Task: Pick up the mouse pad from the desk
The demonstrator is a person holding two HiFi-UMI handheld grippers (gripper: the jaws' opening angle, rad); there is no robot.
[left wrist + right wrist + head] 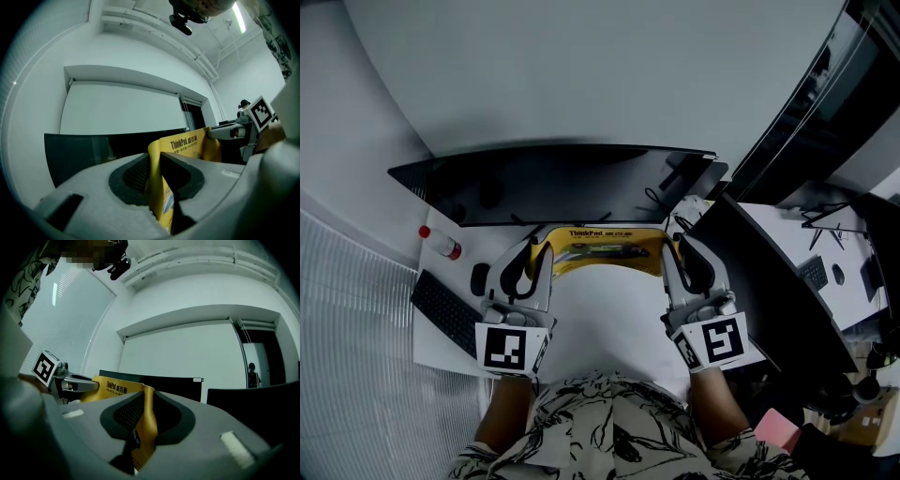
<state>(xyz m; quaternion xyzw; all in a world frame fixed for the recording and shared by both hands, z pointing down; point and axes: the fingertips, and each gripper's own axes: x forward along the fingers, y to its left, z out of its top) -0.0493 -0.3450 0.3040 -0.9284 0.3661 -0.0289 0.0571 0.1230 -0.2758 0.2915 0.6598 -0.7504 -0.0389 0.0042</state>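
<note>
bottle (441,245): red-capped, lying at the far left of the surface (436,354), near the left end of the monitor.
keyboard (445,310): dark, set at a slant at the surface's left edge, in front of the bottle.
mouse (479,278): dark, between the keyboard and the left tool.
left tool (539,247): held level, jaws clamped on the pad's left edge; in its own view (154,161) the yellow sheet is pinched between the black pads.
pad (605,251): yellow with printed lettering, stretched from one tool to the other and bowed, just in front of the monitor's lower edge.
monitor (553,183): wide, dark, behind the pad.
right tool (672,247): held level, jaws clamped on the pad's right edge, which is folded between its pads (145,420).
screen (769,291): second dark panel, angled, to the right of the right tool.
</note>
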